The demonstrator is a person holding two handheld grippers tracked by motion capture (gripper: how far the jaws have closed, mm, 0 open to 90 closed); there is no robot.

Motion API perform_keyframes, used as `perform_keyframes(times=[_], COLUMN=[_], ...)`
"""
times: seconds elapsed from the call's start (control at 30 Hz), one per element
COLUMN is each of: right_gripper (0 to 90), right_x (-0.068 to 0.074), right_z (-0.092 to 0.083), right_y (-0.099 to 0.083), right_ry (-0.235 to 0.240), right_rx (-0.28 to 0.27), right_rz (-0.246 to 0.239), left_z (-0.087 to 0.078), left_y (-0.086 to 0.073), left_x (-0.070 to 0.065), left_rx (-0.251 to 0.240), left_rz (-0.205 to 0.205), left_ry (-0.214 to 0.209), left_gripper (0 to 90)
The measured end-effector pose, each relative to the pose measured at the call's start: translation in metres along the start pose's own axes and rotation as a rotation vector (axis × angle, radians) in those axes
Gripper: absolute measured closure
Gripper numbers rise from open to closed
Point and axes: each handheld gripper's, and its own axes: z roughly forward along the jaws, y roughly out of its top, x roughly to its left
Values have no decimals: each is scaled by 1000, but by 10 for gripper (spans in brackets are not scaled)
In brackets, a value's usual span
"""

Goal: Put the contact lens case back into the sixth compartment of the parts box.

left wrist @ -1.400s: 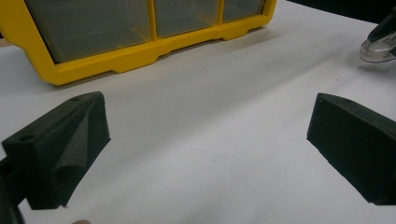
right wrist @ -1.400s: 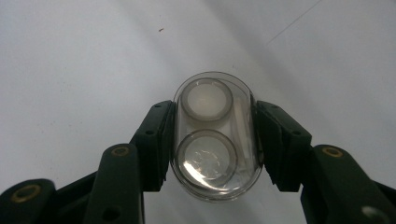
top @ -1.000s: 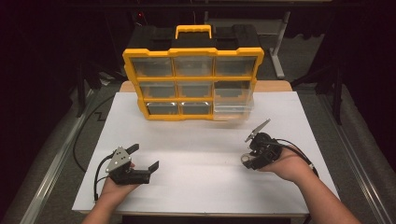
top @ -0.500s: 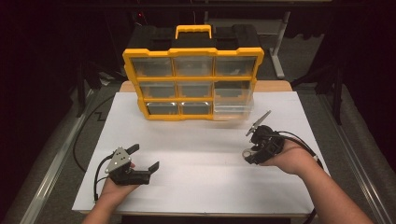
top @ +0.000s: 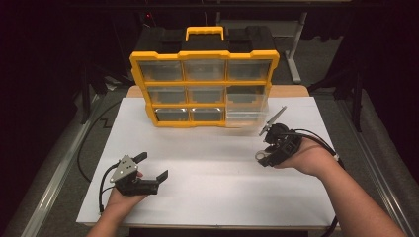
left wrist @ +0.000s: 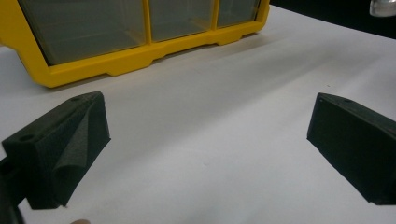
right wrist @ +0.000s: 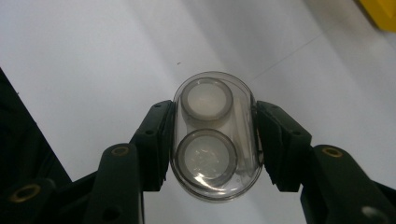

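Note:
A yellow organizer [top: 204,85] with clear drawers stands upright at the back of the white table [top: 207,192]. A clear drawer [top: 247,117] sticks out of its lower right corner. My right gripper [top: 267,157] hovers at the right, just in front of that drawer. It is shut on a clear oval case [right wrist: 215,135] that holds two round pieces, and both jaws of the right gripper [right wrist: 215,144] press its sides. My left gripper [top: 151,166] rests near the front left, open with nothing between its jaws. The left gripper [left wrist: 208,135] faces the organizer's yellow base [left wrist: 116,65].
A black box with a yellow handle [top: 204,33] sits behind the organizer. Cables trail from both grippers. Metal rails [top: 54,173] run along the floor beside the table. Dark floor surrounds the table.
My right hand has moved a little to the right and away from me, toward the pulled-out drawer, with the case still held. The left gripper has stayed put.

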Motion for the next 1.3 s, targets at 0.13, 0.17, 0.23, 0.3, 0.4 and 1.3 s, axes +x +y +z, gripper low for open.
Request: perform_keyframes(times=[0.13,0.17,0.23,0.3,0.4,1.3], right_gripper=[502,502,502,502,502,502], right_x=[-1,0,0,0,0,-3], right_z=[-7,-9,-13,-17,-23,-66], right_y=[4,5,8,10,14,37], right_ry=[-6,-10,-15,-16,-12,-48], right_rx=[4,3,-1,1,0,-10], right_rz=[-11,-18,-24,-30,-38,-65], left_z=[-1,0,0,-1,0,1], left_y=[0,0,0,1,0,0], left_x=[0,0,-1,0,0,-1], left_rx=[-11,-11,-14,-19,-9,-8], left_rz=[-2,-3,-4,-5,3,9], left_ry=[-2,-1,-3,-3,-6,-21], left_gripper=[3,3,3,3,3,3])
